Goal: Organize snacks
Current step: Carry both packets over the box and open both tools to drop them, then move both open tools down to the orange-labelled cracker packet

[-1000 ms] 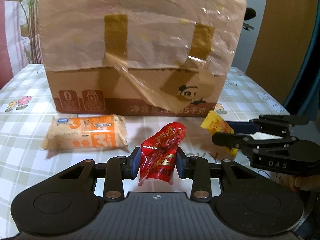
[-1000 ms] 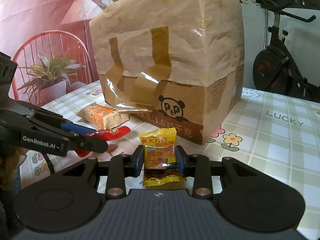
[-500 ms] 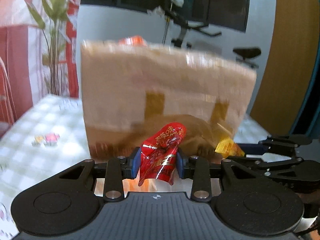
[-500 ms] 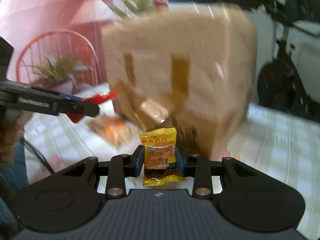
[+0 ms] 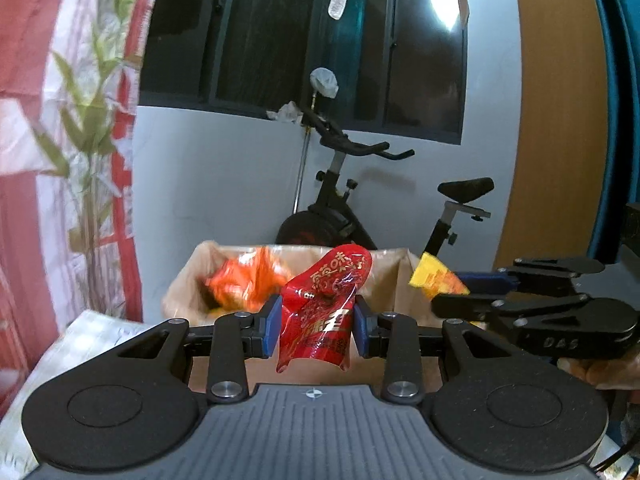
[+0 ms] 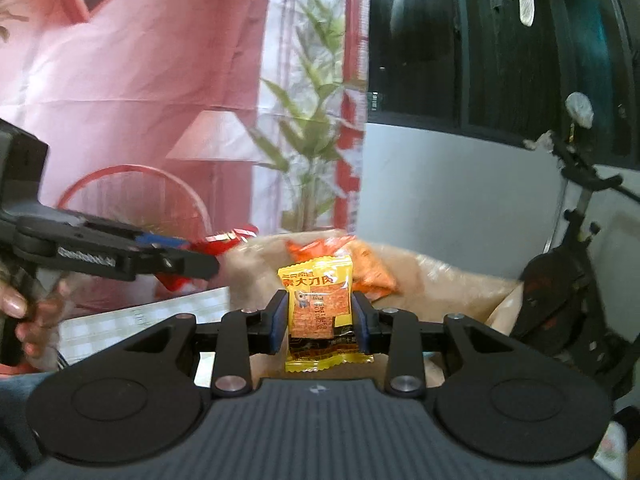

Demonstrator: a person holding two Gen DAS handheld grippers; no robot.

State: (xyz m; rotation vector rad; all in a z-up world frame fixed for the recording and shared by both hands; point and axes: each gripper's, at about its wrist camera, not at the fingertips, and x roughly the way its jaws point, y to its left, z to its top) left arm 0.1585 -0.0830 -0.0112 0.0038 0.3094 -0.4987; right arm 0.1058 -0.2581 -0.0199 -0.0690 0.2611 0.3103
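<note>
Exercise bike (image 5: 344,200) against the grey wall at the back, well behind everything else. Open cardboard box (image 5: 400,280) below and ahead of both grippers, top rim in sight, plastic lining folded over its edges, orange packets (image 5: 244,280) heaped inside toward the left wall, bare room along the right side of the opening. Checked tablecloth (image 5: 88,332) showing only at the box's left foot. Left gripper (image 5: 316,324) level with the rim, jaws pinched narrow on a red packet (image 5: 324,304) that stands upright between the blue pads. Right gripper (image 6: 320,322) just beside it, apart, likewise clamped on a yellow packet (image 6: 318,304), upright, its lower seam hanging free below the pads. Both packets over the near edge of the box, clear of it.
</note>
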